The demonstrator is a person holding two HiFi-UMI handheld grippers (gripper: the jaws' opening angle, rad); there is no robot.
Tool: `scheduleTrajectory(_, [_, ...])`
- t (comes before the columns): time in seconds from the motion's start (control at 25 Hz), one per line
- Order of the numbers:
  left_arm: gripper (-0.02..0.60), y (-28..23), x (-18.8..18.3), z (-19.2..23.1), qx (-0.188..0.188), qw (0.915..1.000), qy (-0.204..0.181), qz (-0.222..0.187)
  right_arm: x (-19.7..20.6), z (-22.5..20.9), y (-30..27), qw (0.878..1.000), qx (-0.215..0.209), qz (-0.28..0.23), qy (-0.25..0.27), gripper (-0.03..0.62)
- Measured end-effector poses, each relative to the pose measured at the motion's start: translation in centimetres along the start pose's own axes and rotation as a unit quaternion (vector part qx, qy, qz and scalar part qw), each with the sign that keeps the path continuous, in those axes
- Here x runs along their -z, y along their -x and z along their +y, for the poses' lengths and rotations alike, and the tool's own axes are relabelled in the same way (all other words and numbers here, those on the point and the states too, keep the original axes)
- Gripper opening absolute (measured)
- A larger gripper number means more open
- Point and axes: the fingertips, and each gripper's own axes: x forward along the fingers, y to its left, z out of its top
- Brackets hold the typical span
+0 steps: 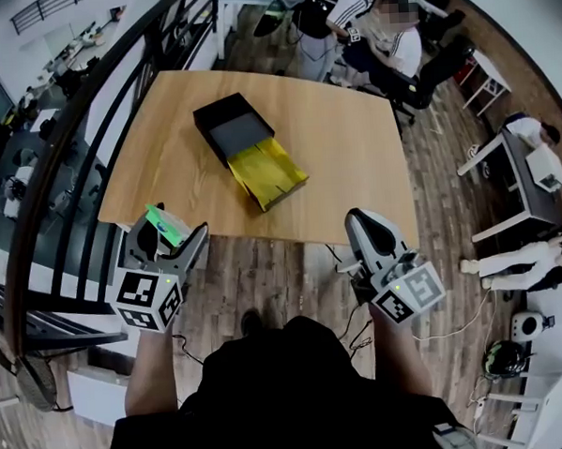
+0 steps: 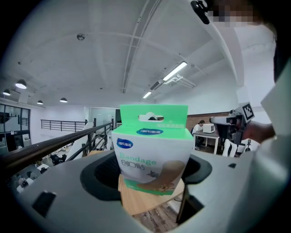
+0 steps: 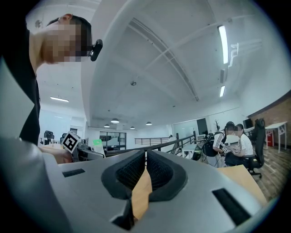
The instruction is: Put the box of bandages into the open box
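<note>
Our left gripper (image 1: 174,239) pinches the bandage box (image 2: 152,150); our right gripper (image 1: 360,220) is pressed closed and empty, both short of the open box (image 1: 235,128).

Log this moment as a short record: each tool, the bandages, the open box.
left tool: shut on box of bandages, held upright by the table's near edge
right tool: shut, empty
open box: black, on the table, nothing seen inside, yellow-lined flap folded out toward the person
task state: bandages not yet in the box
</note>
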Motion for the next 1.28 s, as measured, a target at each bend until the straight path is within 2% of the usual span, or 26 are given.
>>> scheduleTrajectory(0.28, [0.37,-0.7,-0.1,1.1,0.005,1.0,0.003,-0.007,-0.3,-0.3,-1.2,1.0,0.005,0.0,0.0,0.038])
scheduleTrajectory(0.72, [0.37,-4.2,0.2,2.2,0.002,0.9998,-0.007,0.016,1.3,-3.1,-4.3,1.0,-0.004,0.002,-0.025,0.038])
scheduleTrajectory(1.28, [0.37,-14.5,0.0,3.6,0.011,0.9979,-0.023,0.06,3.5,-11.7,-10.2,0.998,-0.008,0.02,-0.062,0.038])
